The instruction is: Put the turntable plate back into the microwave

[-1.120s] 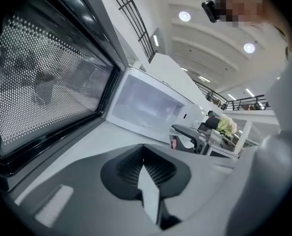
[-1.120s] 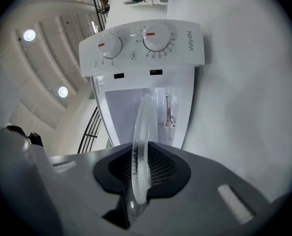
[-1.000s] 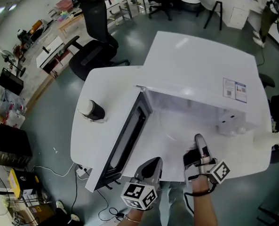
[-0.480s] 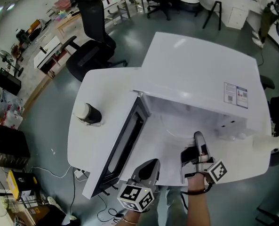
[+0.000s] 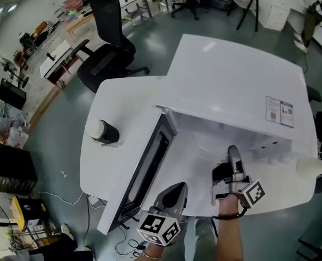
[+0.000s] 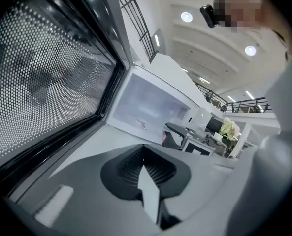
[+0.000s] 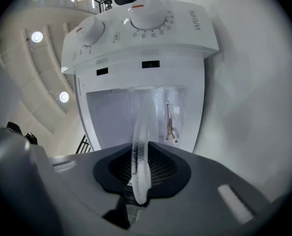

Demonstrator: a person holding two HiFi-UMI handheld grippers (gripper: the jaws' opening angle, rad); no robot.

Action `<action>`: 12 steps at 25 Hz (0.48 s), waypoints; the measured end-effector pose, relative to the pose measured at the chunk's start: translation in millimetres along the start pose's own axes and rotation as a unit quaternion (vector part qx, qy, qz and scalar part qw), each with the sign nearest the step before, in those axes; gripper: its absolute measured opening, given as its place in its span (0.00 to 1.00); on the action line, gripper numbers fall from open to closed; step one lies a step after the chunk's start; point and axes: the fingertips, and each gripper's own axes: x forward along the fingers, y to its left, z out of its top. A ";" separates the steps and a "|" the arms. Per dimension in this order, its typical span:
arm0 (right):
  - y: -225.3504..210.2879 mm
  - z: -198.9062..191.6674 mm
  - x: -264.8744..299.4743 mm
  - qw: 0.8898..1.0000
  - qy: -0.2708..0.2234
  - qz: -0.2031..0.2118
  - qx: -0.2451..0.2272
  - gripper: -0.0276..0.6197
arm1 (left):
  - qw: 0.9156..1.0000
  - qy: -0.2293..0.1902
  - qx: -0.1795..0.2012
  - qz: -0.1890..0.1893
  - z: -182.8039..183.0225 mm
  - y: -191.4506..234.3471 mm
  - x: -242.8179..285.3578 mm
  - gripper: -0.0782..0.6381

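Observation:
A white microwave (image 5: 231, 75) stands on the white table (image 5: 98, 162) with its door (image 5: 150, 167) swung open to the left. My right gripper (image 5: 233, 152) is at the cavity mouth, shut on the rim of the clear glass turntable plate (image 7: 142, 146). That plate shows edge-on in the right gripper view, reaching toward the cavity (image 7: 111, 117) below the dial panel (image 7: 146, 23). In the head view it is only a faint disc (image 5: 207, 141). My left gripper (image 5: 177, 189) is shut and empty, low by the open door; its own view shows the door's mesh window (image 6: 42, 68) beside the gripper (image 6: 148, 173).
A dark cup with a white lid (image 5: 102, 130) stands on the table left of the door. A white bottle (image 5: 315, 167) lies at the table's right edge. A black office chair (image 5: 109, 42) stands beyond the table at the back left.
My right gripper has moved a little further toward the microwave cavity with the plate in it. The left gripper has stayed where it was.

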 end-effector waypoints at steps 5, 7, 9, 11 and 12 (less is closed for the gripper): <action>-5.7 4.6 9.0 1.000 -0.005 -0.003 0.001 0.13 | 1.000 0.001 -0.002 0.001 2.2 3.9 3.1 0.11; -6.9 5.5 12.6 1.000 -0.008 -0.004 0.004 0.13 | 1.000 0.003 -0.002 0.001 2.3 5.4 4.4 0.11; -8.5 6.7 15.8 1.000 -0.014 -0.006 0.008 0.13 | 1.000 0.005 -0.006 0.000 1.8 6.9 6.1 0.11; -9.7 8.1 19.2 1.000 -0.021 -0.007 0.014 0.13 | 1.000 0.007 -0.012 -0.001 1.1 7.9 8.7 0.11; -10.3 8.9 20.9 1.000 -0.025 -0.007 0.016 0.13 | 1.000 0.008 -0.015 -0.003 1.0 8.1 10.2 0.11</action>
